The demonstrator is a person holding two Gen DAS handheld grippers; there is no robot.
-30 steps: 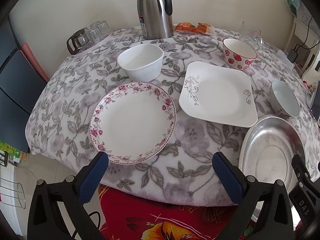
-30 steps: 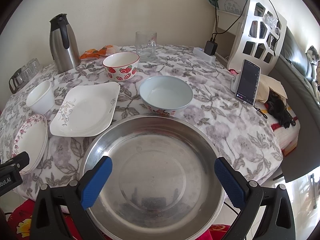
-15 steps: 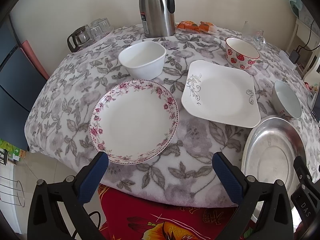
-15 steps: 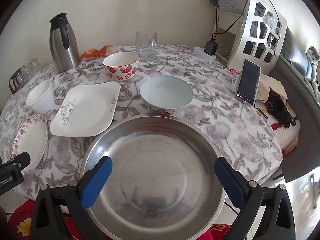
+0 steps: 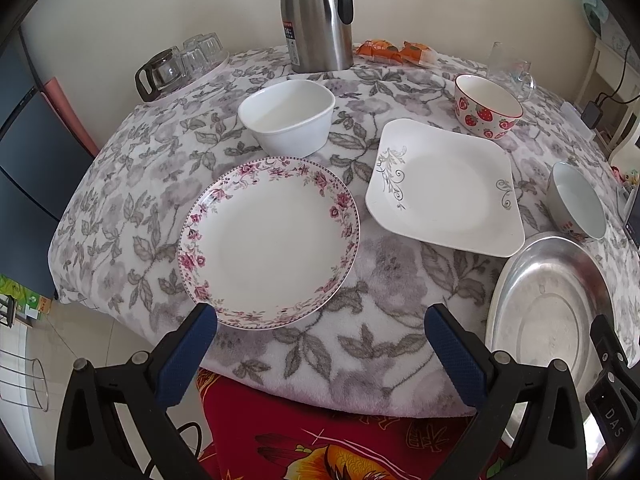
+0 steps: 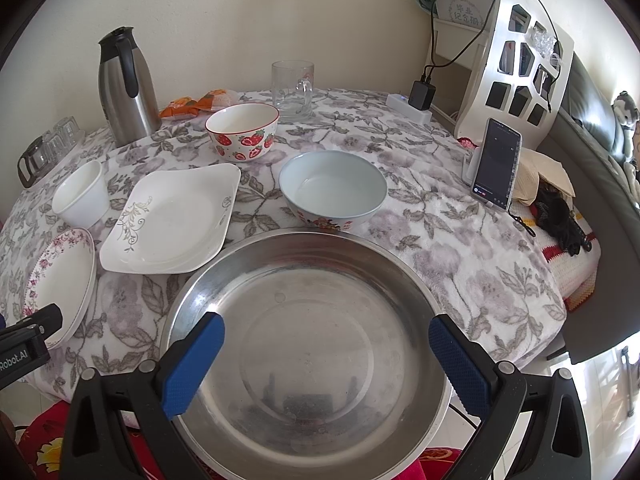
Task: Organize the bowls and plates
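A round plate with a pink flower rim (image 5: 268, 240) lies at the table's near edge, just beyond my open left gripper (image 5: 320, 330). Behind it stands a plain white bowl (image 5: 288, 118). To the right lie a square white plate (image 5: 444, 186), a strawberry bowl (image 5: 486, 106) and a pale blue bowl (image 5: 576, 204). A large steel basin (image 6: 308, 356) sits at the near edge, with my open right gripper (image 6: 326, 344) hovering over it, fingers wide apart and empty. The right wrist view also shows the square plate (image 6: 172, 218), strawberry bowl (image 6: 242, 130) and blue bowl (image 6: 332, 188).
A steel thermos (image 5: 316, 16), a glass pot with cups (image 5: 176, 64), snack packets (image 5: 394, 52) and a glass mug (image 6: 292, 90) stand along the back. A phone on a stand (image 6: 496, 164), a charger (image 6: 422, 96) and a white rack (image 6: 516, 68) are at the right.
The left gripper has crept forward toward the flower-rimmed plate, which now sits closer to its fingers. The right gripper has barely moved. Both stay open.
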